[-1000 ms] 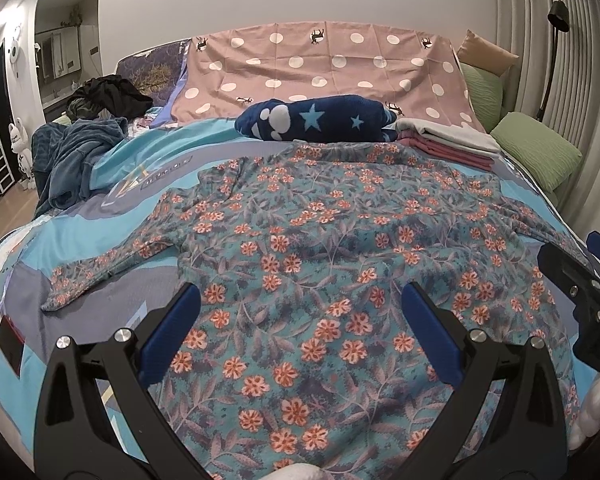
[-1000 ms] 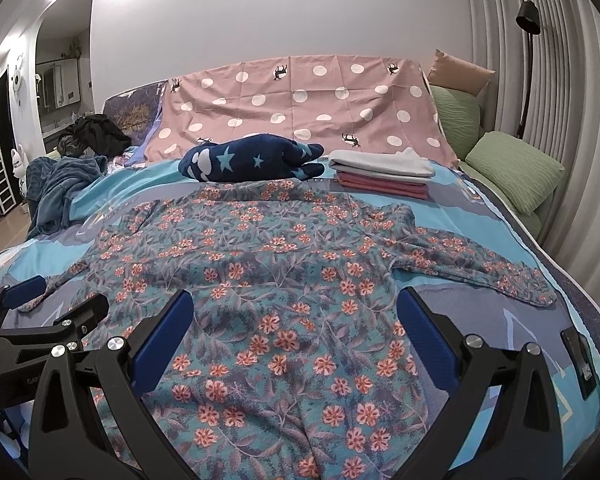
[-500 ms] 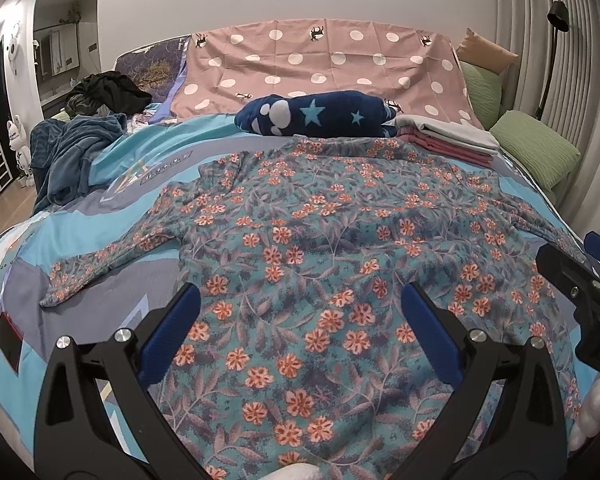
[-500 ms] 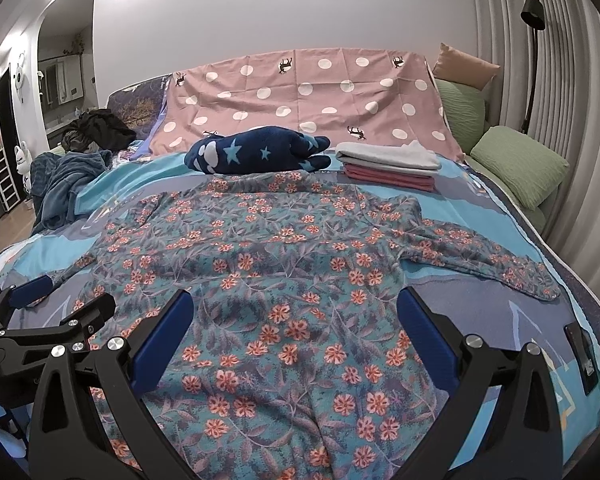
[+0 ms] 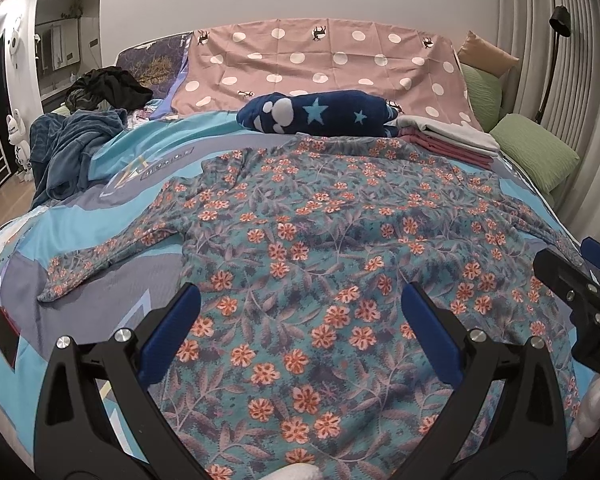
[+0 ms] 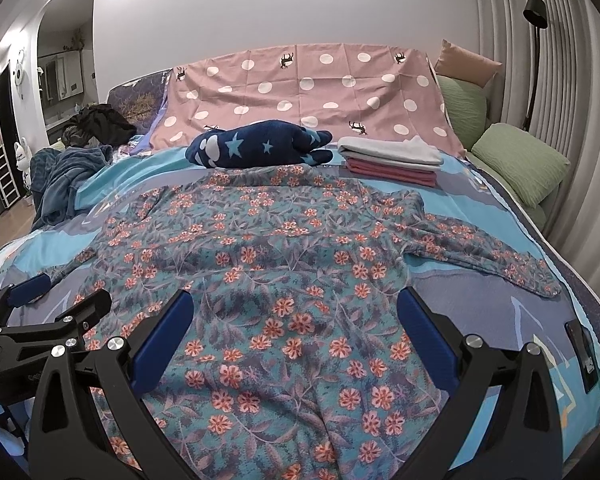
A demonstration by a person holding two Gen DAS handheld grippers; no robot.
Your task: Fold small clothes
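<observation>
Item: floral top [image 5: 340,264], long-sleeved, spread flat on the bed [image 5: 112,176], hem near, collar far.
Left sleeve [image 5: 112,252]: stretched out to the left on the cover.
Right sleeve [image 6: 484,256]: stretched out to the right.
Handling, judged: thin, soft, light knit; limp, likely to wrinkle and drag on the cover; not fragile.
Hold, judged: pinch a cuff or shoulder seam, or a hem corner, taking one layer edge cleanly.
Left tool [image 5: 300,320]: jaws wide, empty, above the near hem.
Right tool [image 6: 296,320]: jaws wide, empty, above the near hem.
Far side: star-print plush [image 6: 260,148]; folded stack [image 6: 392,160], right of it; both clear of the fold.
</observation>
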